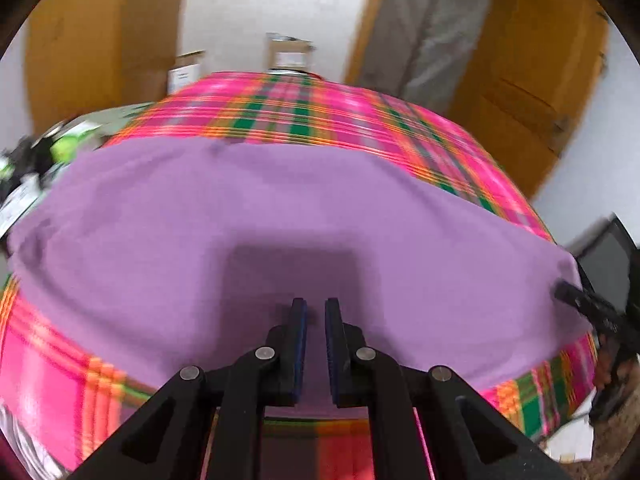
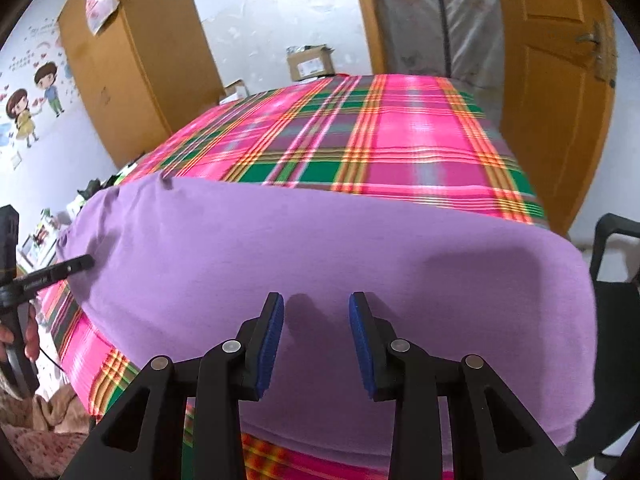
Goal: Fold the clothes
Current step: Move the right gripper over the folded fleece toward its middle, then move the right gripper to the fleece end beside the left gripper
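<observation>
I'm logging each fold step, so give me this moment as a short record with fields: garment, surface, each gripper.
garment: plain purple cloth garment, spread flat, no visible fold lines
surface: pink, green and orange plaid bedcover, under the garment
left gripper: jaws nearly closed with a narrow gap, over the garment's near part, gripping nothing
right gripper: jaws wide open above the garment, holding nothing
background: brown wooden door, cardboard box

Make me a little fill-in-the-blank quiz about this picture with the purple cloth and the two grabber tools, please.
1. The garment spread on the bed is plain ____.
2. It lies on a plaid bedsheet that is mostly ____.
3. The right gripper has its fingers ____, with nothing between them.
4. On the wall at left, the stickers show two cartoon ____.

Missing words: purple; pink; open; children
</observation>
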### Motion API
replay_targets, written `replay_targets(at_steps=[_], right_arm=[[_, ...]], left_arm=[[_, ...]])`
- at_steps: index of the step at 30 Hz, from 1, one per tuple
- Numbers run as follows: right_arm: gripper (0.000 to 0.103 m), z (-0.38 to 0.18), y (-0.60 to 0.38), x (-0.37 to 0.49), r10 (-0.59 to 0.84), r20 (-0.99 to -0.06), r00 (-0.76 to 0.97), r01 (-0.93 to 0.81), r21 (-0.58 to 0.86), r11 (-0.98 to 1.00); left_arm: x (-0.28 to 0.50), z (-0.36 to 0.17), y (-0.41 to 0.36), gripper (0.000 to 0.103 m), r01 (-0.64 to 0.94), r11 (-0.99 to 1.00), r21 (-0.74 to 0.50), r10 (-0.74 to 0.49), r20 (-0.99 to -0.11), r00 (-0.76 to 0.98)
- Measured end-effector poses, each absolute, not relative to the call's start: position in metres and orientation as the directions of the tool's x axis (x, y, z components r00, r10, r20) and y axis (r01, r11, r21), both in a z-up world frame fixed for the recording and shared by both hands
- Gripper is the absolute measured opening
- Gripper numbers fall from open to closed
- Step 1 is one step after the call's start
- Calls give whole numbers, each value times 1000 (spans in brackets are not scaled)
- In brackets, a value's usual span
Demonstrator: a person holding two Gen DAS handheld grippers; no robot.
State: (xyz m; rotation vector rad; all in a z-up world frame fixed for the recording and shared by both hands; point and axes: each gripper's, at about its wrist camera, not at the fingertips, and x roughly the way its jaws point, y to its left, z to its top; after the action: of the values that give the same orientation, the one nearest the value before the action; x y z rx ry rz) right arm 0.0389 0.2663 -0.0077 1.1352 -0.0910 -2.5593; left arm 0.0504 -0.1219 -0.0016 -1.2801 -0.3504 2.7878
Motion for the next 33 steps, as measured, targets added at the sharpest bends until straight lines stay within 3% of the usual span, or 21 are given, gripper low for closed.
replay_targets(at_steps=[18, 33], right_arm=[[35, -9, 201, 2, -386, -725, -571, 357, 204, -911], [36, -8, 139, -32, -453, -719, -527, 461, 207, -863]], left_arm=[[73, -12, -240, 8, 315, -900, -302, 12, -739, -673], [31, 36, -278, 11, 276, -901, -333, 32, -688, -725]])
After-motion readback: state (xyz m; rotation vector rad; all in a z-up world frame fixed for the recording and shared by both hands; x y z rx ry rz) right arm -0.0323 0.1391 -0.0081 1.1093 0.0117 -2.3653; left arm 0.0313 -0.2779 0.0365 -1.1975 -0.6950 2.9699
